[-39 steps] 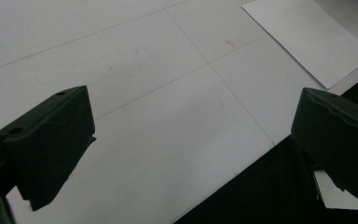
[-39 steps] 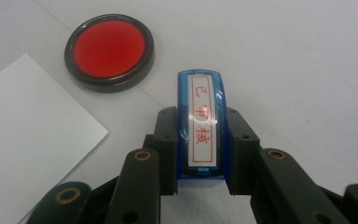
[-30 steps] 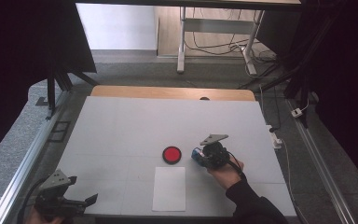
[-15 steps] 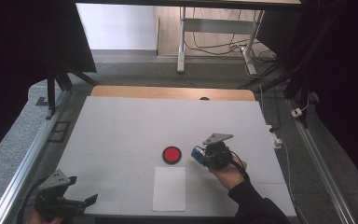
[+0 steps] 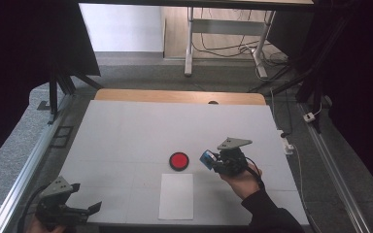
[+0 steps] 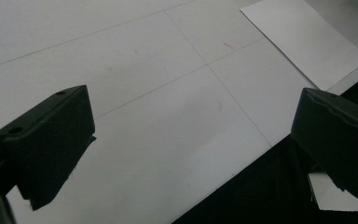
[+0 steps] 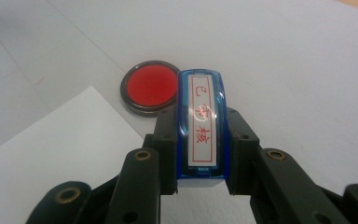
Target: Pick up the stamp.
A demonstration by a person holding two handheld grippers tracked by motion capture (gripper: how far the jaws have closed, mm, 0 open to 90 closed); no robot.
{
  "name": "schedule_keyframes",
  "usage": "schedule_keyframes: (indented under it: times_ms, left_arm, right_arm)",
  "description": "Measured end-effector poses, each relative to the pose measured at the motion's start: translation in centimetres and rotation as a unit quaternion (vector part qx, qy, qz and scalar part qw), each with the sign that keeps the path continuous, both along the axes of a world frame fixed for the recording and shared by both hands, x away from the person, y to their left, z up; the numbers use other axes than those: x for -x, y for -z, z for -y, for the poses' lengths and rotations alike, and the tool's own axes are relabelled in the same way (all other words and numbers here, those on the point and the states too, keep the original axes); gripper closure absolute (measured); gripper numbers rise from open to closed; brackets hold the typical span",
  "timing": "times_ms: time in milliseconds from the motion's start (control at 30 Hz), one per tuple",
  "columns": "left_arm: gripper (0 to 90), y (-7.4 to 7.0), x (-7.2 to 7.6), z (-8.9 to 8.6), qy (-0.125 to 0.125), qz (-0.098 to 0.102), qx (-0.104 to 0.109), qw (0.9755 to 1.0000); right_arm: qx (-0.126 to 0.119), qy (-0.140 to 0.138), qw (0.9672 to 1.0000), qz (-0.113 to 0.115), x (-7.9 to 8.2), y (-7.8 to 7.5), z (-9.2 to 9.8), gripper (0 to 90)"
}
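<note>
- Stamp (image 7: 201,126) sits pinched in the right gripper (image 5: 222,161), just right of the red ink pad (image 5: 178,160).
- Keep it level; lower squarely onto the pad before the paper sheet (image 5: 176,196).
- Left gripper (image 5: 84,209) rests spread at the table's (image 5: 126,126) near-left corner.

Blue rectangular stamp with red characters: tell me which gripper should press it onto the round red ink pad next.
Right. The right gripper already clamps the blue rectangular stamp beside the round red ink pad; the left gripper, jaws open, sits at the table's near-left corner.
</note>
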State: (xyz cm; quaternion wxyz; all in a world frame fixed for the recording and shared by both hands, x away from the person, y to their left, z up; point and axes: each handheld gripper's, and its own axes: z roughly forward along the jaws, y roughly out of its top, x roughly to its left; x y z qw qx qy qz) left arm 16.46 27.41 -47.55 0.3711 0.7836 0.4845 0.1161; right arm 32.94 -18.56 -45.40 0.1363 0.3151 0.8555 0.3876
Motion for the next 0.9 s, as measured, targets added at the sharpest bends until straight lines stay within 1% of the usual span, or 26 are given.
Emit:
schedule_keyframes:
  times_ms: [67, 167, 233, 267, 300, 333, 367, 400, 433, 467, 500, 533, 633, 700, 733, 767, 867, 900]
  left_arm:
    - [0.0, 0.0, 0.0, 0.0, 0.001, -0.001, 0.003, 1.0]
    - [0.0, 0.0, 0.0, -0.1, 0.001, 0.0, 0.005, 1.0]
    - [0.0, 0.0, 0.0, -0.1, 0.002, 0.0, 0.005, 1.0]
    - [0.0, 0.0, 0.0, -0.1, 0.002, 0.0, 0.004, 1.0]
    - [0.0, 0.0, 0.0, -0.1, 0.002, 0.0, 0.004, 1.0]
    - [0.0, 0.0, 0.0, -0.1, 0.002, 0.001, 0.004, 1.0]
    - [0.0, 0.0, 0.0, -0.1, 0.003, 0.002, 0.004, 1.0]
    - [0.0, -0.1, 0.0, -0.1, 0.002, 0.005, 0.004, 1.0]
    - [0.0, -0.1, 0.1, -0.1, 0.002, 0.007, 0.005, 1.0]
    - [0.0, -0.1, 0.1, -0.1, 0.0, 0.008, 0.006, 1.0]
    - [0.0, -0.1, 0.0, -0.1, 0.0, 0.007, 0.007, 1.0]
    - [0.0, -0.1, 0.0, -0.1, 0.001, 0.007, 0.007, 1.0]
    - [0.0, -0.1, 0.0, -0.1, 0.003, 0.006, 0.006, 1.0]
    - [0.0, -0.1, 0.0, -0.1, 0.003, 0.006, 0.006, 1.0]
    - [0.0, 0.0, 0.0, -0.1, 0.003, 0.006, 0.006, 1.0]
    - [0.0, 0.0, 0.0, -0.1, 0.004, 0.005, 0.007, 1.0]
    - [0.0, -0.1, 0.0, -0.1, 0.006, 0.003, 0.006, 1.0]
    - [0.0, -0.1, 0.0, -0.1, 0.007, 0.002, 0.006, 1.0]
  right_arm:
    - [-0.001, -0.004, 1.0, 0.002, 0.1, -0.1, 0.1, 70.7]
    - [0.002, -0.021, 0.9997, 0.011, 0.7, -0.6, 0.1, 70.7]
    - [0.002, -0.023, 0.9997, 0.011, 0.9, -0.6, 0.1, 70.7]
    - [-0.006, -0.024, 0.9996, 0.01, 1.1, -0.7, 0.1, 70.7]
    - [-0.006, -0.024, 0.9996, 0.01, 1.1, -0.7, 0.1, 70.7]
    - [-0.014, -0.026, 0.9995, 0.008, 1.3, -0.9, 0.1, 70.7]
    - [-0.014, -0.026, 0.9995, 0.008, 1.3, -0.9, 0.1, 70.7]
    - [-0.027, -0.029, 0.9992, 0.007, 1.5, -1.1, 0.1, 70.7]
    - [-0.032, -0.031, 0.999, 0.008, 1.6, -1.2, 0.1, 70.7]
    - [-0.032, -0.031, 0.999, 0.008, 1.6, -1.2, 0.1, 70.7]
    - [-0.043, -0.034, 0.9984, 0.008, 1.9, -1.4, 0.1, 70.7]
    - [-0.043, -0.034, 0.9984, 0.008, 1.9, -1.4, 0.1, 70.7]
    - [-0.06, -0.044, 0.9972, 0.009, 2.4, -1.8, -0.1, 70.7]
    - [-0.063, -0.047, 0.9969, 0.009, 2.5, -1.9, -0.1, 70.7]
    - [-0.064, -0.052, 0.9966, 0.01, 2.6, -2.0, -0.2, 70.7]
    - [-0.069, -0.064, 0.9955, 0.011, 2.9, -2.0, -0.4, 70.7]
    - [-0.069, -0.074, 0.9948, 0.013, 3.1, -2.1, -0.7, 70.7]
    - [-0.067, -0.082, 0.9943, 0.016, 3.4, -2.2, -0.9, 70.7]
